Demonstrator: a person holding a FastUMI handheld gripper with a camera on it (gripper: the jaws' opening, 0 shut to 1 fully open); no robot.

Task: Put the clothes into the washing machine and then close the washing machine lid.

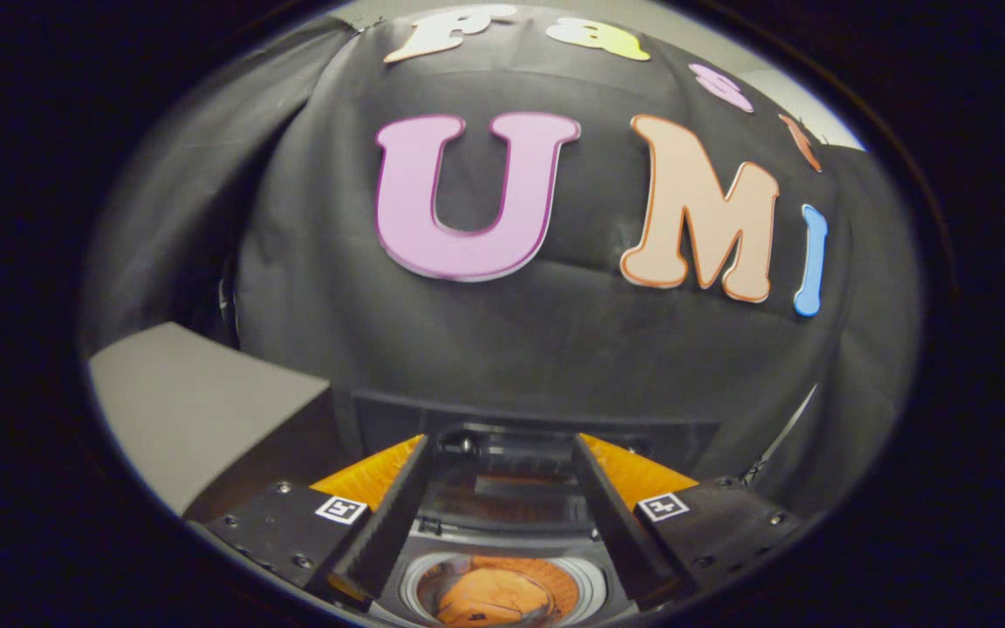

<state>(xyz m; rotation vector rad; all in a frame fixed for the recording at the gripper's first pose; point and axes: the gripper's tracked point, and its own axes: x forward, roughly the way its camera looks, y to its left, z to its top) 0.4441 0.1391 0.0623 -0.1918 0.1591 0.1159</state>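
My gripper (502, 445) is open, its two black fingers (389, 515) spread wide with nothing held between them. Below and between the fingers lies the round opening of a small dark washing machine (420, 583). Orange clothes (489, 600) sit inside its drum. Just beyond the opening the machine's dark glossy lid (502, 493) stands raised, with an orange reflection on it. The gripper hovers above the machine and touches nothing.
A grey flat surface (197, 410) lies to the left of the machine, beside my left finger. The black cloth wall (537, 349) hangs close behind the machine.
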